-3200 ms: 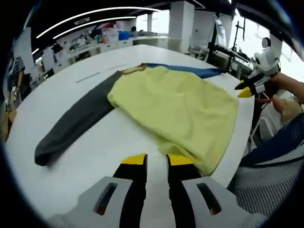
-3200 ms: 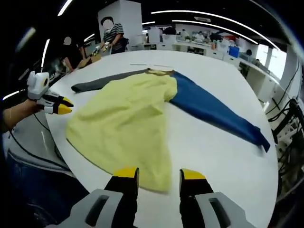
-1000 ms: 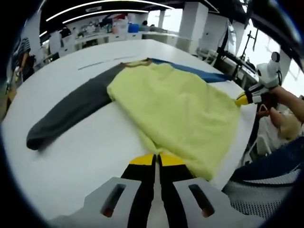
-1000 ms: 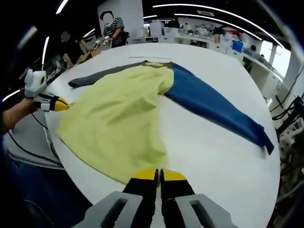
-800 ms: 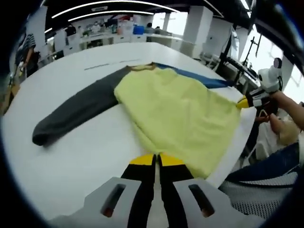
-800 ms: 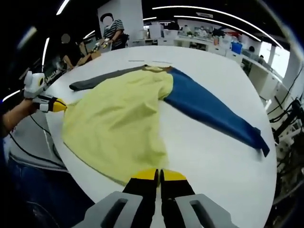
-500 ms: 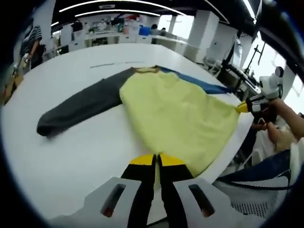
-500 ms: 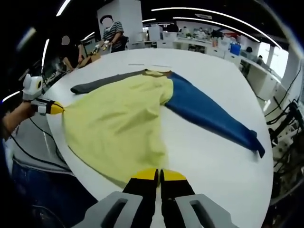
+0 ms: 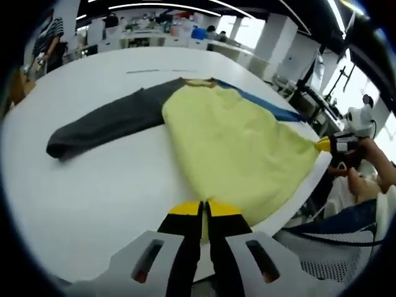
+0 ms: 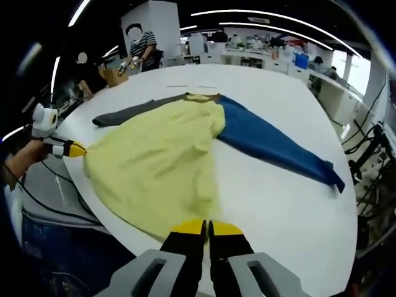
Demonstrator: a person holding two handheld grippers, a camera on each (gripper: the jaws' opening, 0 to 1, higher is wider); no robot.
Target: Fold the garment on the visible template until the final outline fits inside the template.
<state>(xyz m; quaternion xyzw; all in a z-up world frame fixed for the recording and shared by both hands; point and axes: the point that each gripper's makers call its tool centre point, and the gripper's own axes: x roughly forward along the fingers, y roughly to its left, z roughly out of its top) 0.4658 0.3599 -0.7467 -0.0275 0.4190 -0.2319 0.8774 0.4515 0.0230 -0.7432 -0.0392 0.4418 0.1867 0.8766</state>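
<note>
Both claws have closed since the earlier picture: the left claw [image 9: 204,210] now pinches one bottom corner of the yellow shirt [image 9: 235,142], the right claw [image 10: 206,229] pinches the other, and the hem is pulled tight. The shirt lies flat on the white counter [image 9: 93,179], with its grey sleeve [image 9: 105,124] and blue sleeve [image 10: 272,145] spread wide. I think a hard pull could drag the shirt off the near edge, or a corner could slip out.
</note>
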